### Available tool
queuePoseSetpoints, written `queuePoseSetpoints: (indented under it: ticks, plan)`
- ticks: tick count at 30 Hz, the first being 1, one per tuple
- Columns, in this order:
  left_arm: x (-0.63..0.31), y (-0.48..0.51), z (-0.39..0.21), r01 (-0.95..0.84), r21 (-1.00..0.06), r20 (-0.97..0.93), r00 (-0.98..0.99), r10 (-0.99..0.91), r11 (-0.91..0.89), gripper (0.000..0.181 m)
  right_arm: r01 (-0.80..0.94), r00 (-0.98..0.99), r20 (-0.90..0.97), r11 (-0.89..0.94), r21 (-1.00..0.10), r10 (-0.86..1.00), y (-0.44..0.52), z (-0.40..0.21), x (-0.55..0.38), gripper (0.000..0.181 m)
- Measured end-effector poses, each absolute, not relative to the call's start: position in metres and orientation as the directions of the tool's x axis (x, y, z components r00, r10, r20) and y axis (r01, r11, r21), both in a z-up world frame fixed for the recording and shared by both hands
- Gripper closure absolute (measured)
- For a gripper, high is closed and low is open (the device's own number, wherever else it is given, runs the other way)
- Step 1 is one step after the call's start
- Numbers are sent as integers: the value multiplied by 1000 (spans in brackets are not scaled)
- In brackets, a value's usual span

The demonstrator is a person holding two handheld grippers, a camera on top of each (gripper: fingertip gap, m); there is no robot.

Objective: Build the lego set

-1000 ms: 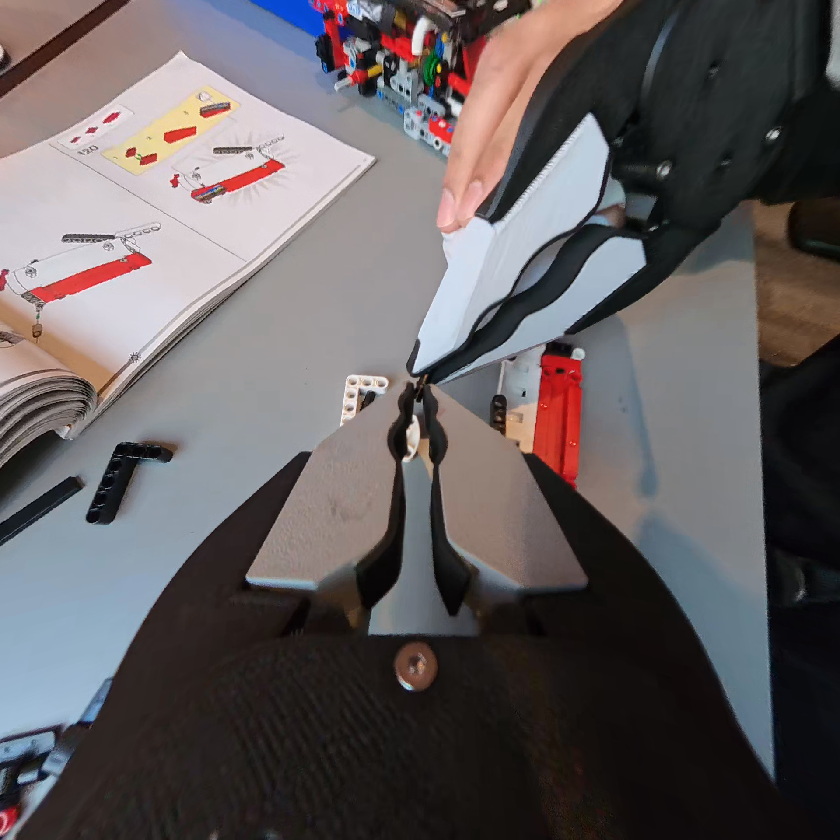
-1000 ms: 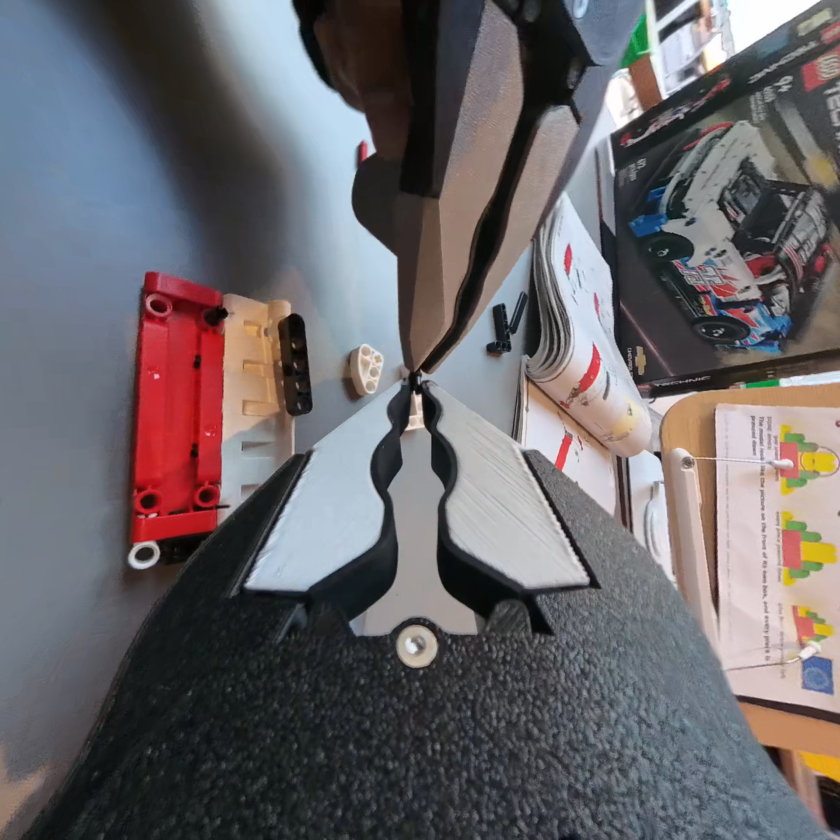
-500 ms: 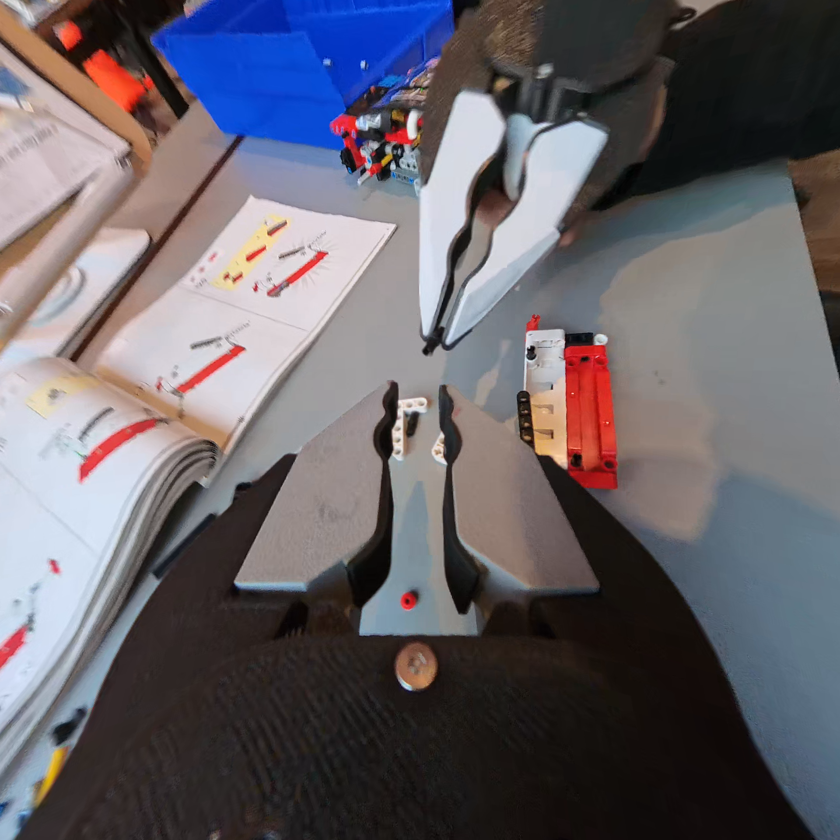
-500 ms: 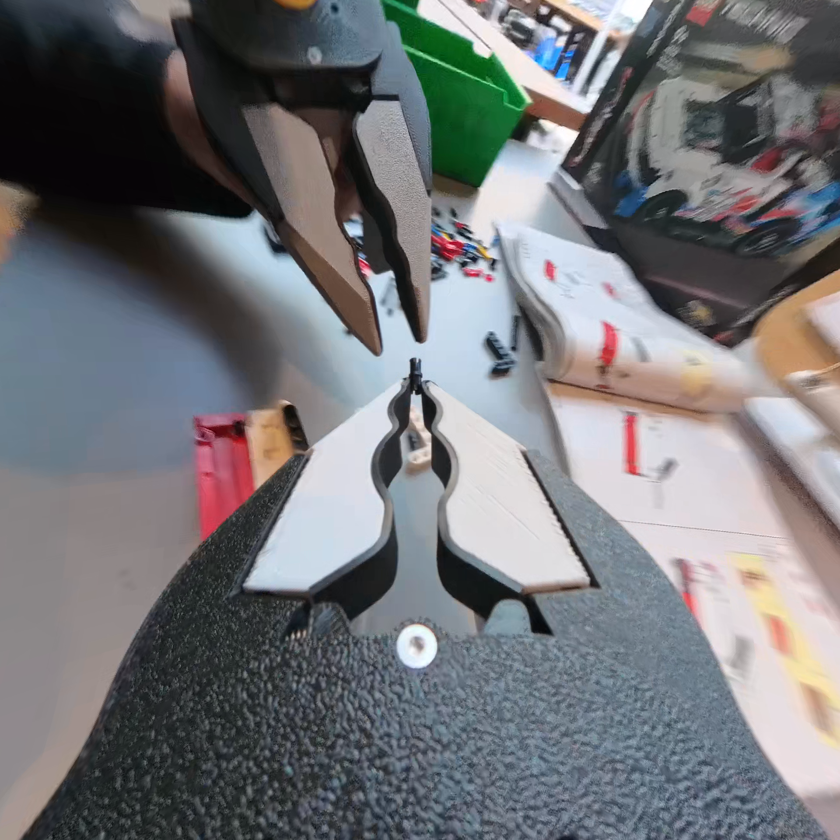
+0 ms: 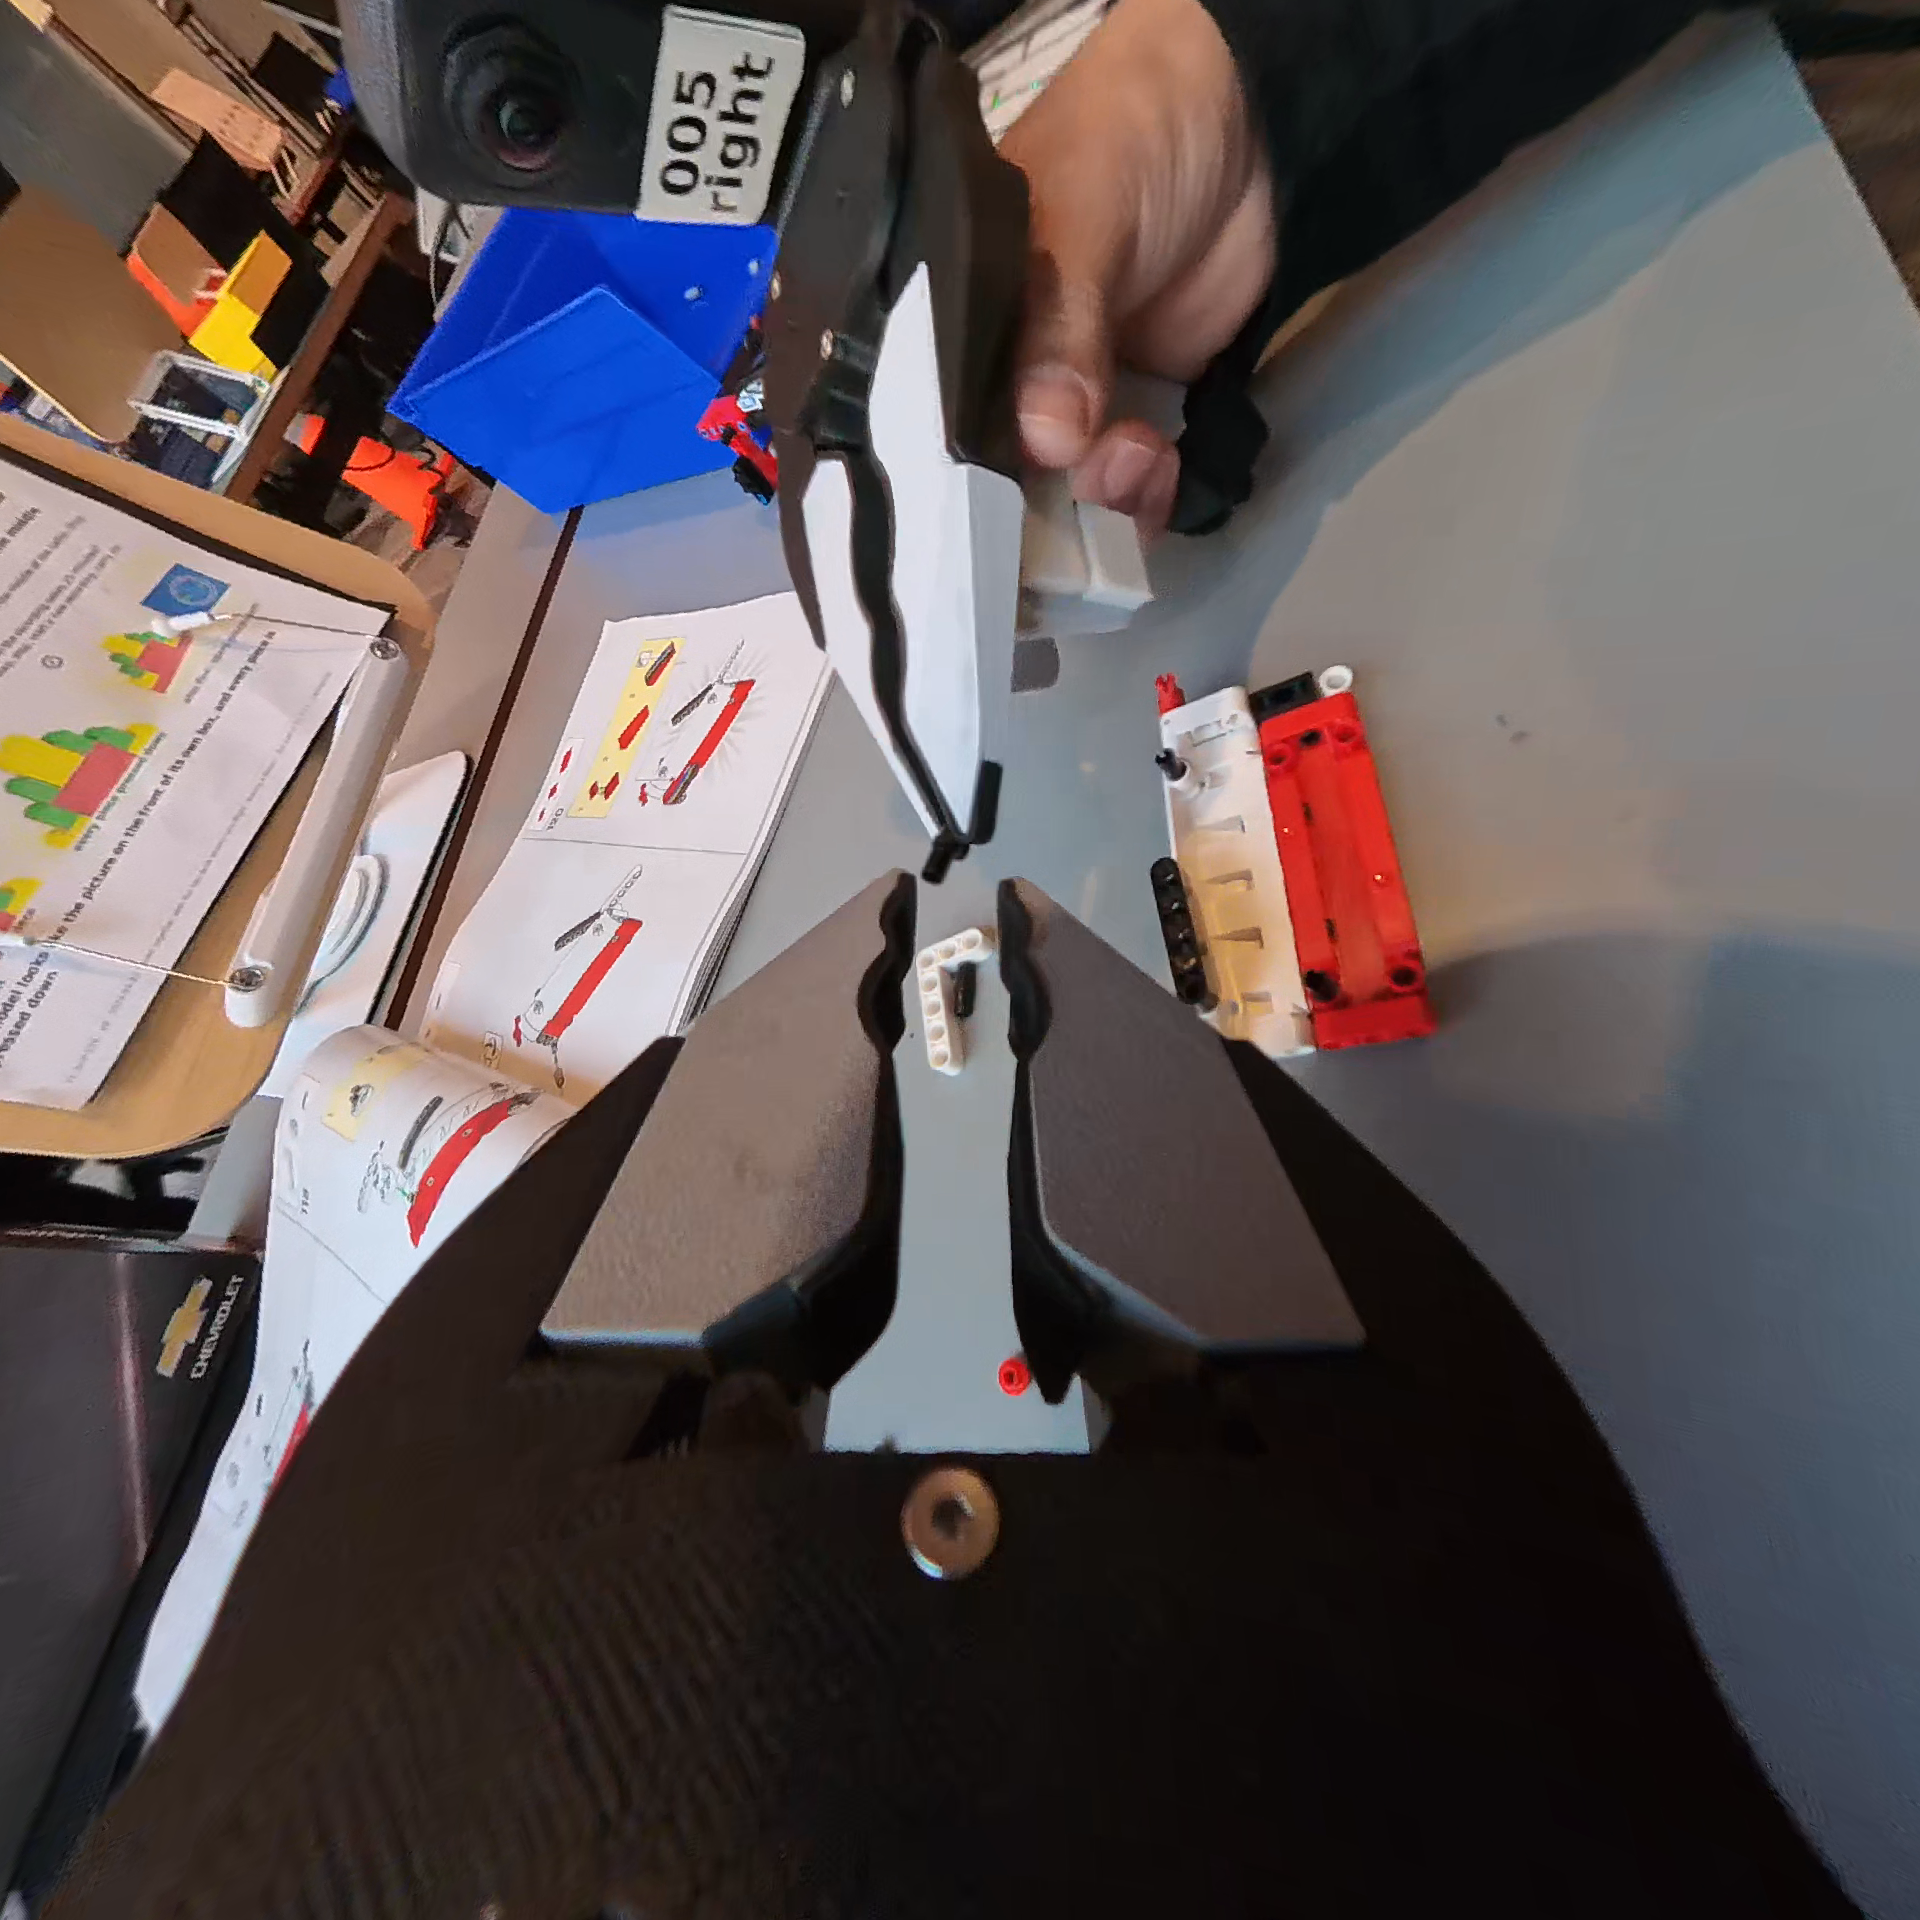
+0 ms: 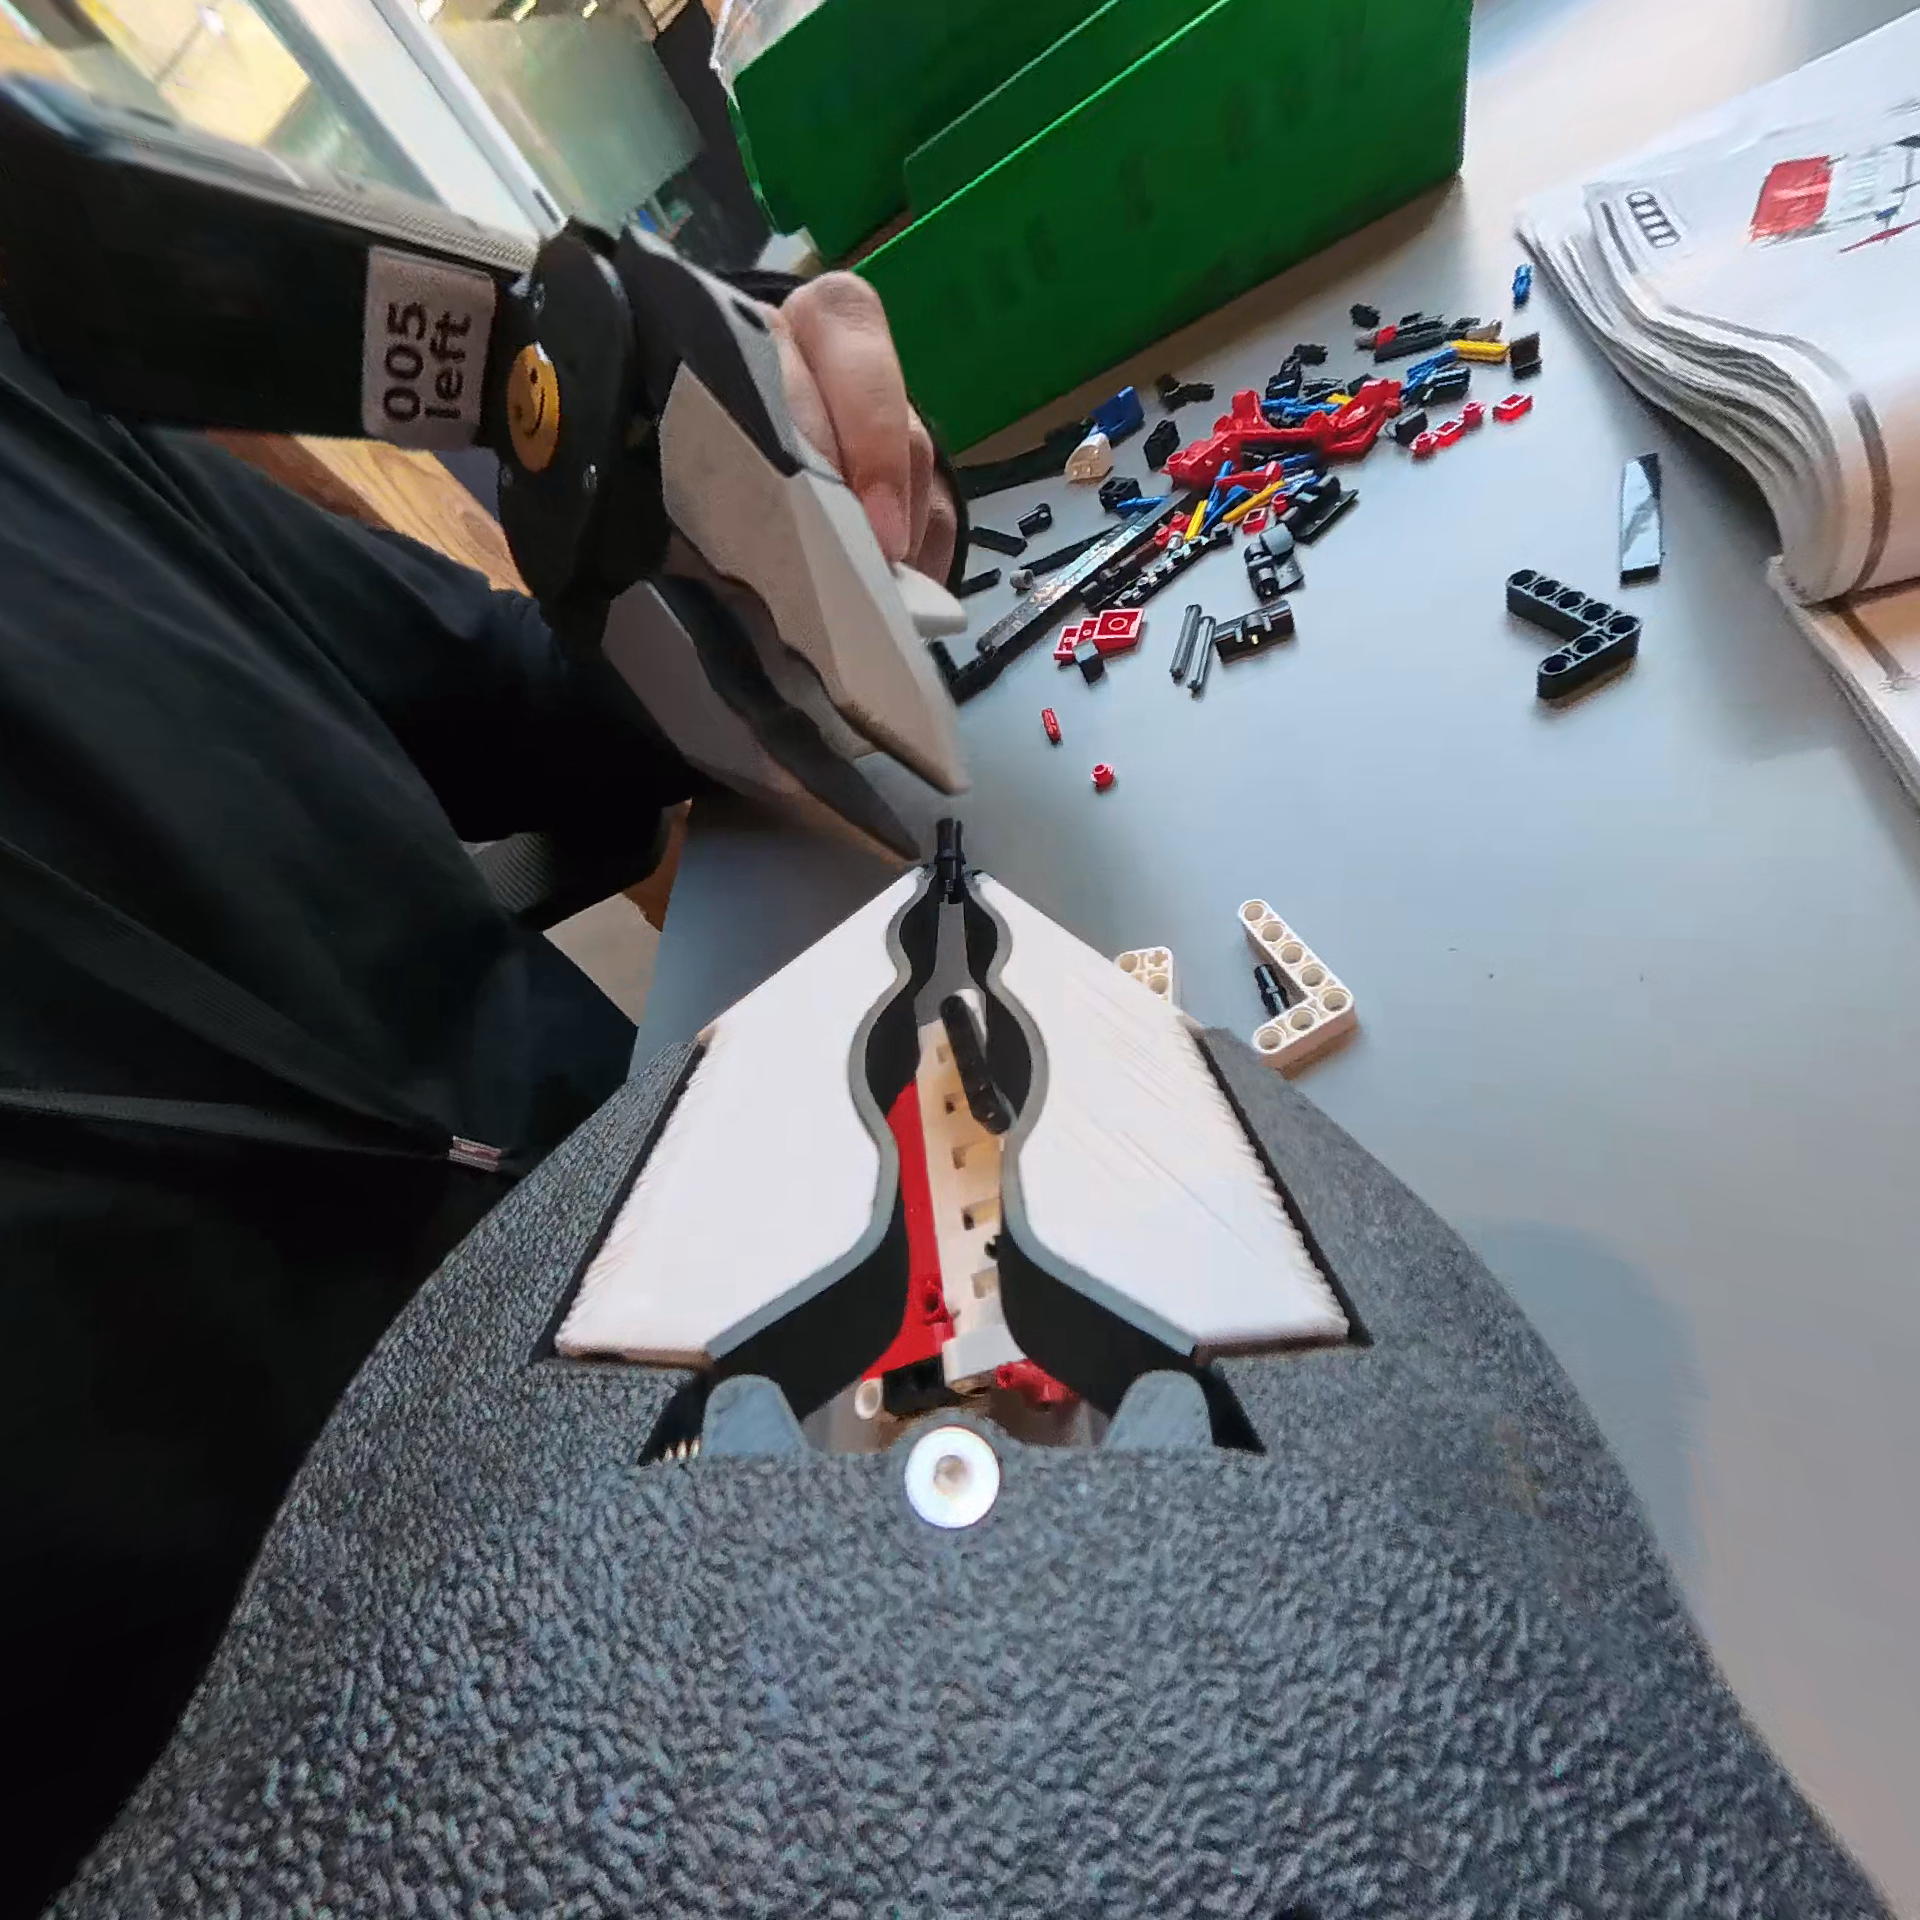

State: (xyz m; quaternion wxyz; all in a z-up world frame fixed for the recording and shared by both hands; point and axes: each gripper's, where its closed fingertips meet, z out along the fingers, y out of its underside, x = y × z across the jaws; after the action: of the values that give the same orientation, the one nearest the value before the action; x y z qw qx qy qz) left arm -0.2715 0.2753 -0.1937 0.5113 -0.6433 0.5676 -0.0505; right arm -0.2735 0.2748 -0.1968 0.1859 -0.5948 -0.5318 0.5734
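My right gripper (image 6: 948,883) is shut on a small black pin (image 6: 947,844) that sticks out past its tips. It also shows in the left wrist view (image 5: 961,826), held above the table with the pin (image 5: 943,857) pointing down. My left gripper (image 5: 956,899) is open and empty, its tips just below that pin. Between its fingers lie a white L-shaped beam (image 5: 948,997) and a loose black pin (image 5: 966,987) on the grey table (image 5: 1558,520). A red and white panel assembly (image 5: 1299,873) lies to the right. The left gripper (image 6: 925,805) also shows in the right wrist view.
An open instruction booklet (image 5: 644,831) lies at the left. A pile of loose parts (image 6: 1247,468) and a black L beam (image 6: 1574,623) lie before green bins (image 6: 1091,156). A blue bin (image 5: 582,374) stands far back. A tiny red piece (image 5: 1013,1374) lies near my left gripper's base. Only a small space, under 4 cm, lies between the two pairs of fingers. The tiny red piece (image 5: 1013,1374) is about equally far from each gripper, around 12 centimetres. Seen from the right wrist view (image 6: 1110,775) as well.
The grippers were tip to tip with the left one shut. The left gripper has opened and both have drawn apart and lifted; the right still holds the black pin.
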Motion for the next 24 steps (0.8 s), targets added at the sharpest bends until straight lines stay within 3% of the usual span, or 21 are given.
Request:
queuePoseSetpoints:
  ticks: [19,22,24]
  plan:
    - [-269,271,-202,-676,-716,-499,318,-806,176,180,475,-282,-515,-349,-808,810,265,-202,-274,177]
    - [-271,274,-209,-692,-715,-443,336,-831,102,180,477,-261,-467,-308,-823,845,269,-207,-276,177]
    - [-276,279,-214,-707,-707,-398,365,-842,28,180,480,-219,-331,-195,-856,918,276,-213,-277,174]
